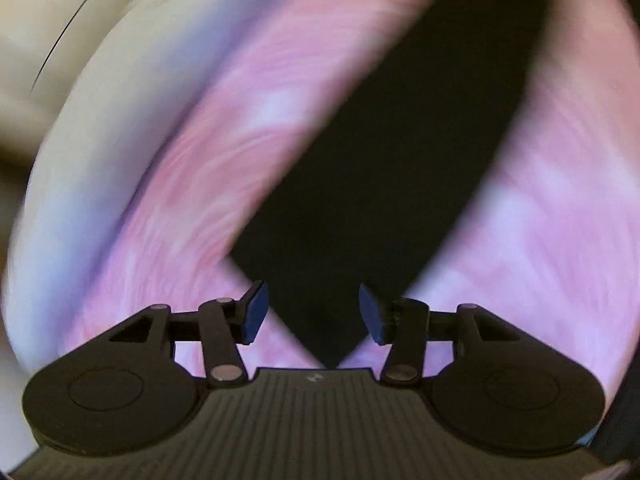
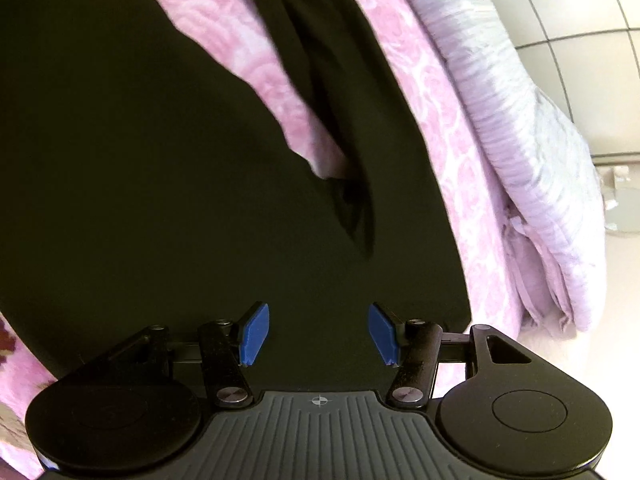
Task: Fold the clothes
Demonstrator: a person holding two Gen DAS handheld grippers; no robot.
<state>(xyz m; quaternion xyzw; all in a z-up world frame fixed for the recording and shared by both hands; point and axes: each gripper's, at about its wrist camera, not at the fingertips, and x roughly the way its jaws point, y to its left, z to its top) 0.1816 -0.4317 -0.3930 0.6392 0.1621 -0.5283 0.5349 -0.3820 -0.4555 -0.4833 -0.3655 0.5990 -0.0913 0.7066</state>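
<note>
Across the left wrist view, which is smeared with blur, a pale lilac strip of bedding (image 1: 80, 184) curves down the left side, then comes the pink rose-patterned bedspread (image 1: 208, 184), and then a dark garment (image 1: 384, 168) that narrows to a point just above the left gripper (image 1: 313, 312). Its jaws stand about half open, the blue pads (image 1: 256, 312) apart with only that dark tip showing in the gap; nothing is pinched between them. Whether the pads hang above the cloth or brush it cannot be told from the blur. On the right of the same view the pink spread shows again. Seen from the right wrist, the dark garment (image 2: 140, 184) fills the left and middle, lying flat on the pink bedspread (image 2: 452, 152), with a deep fold or crease (image 2: 352, 200) running down its middle. The right gripper (image 2: 319, 334) is over the garment's near part, its jaws likewise about half open and its blue pads (image 2: 254, 334) clear of any cloth. Further right lies a folded lilac quilt (image 2: 532, 168) at the bed's edge, and beyond it a pale tiled floor (image 2: 580, 20). No container shows in either view.
</note>
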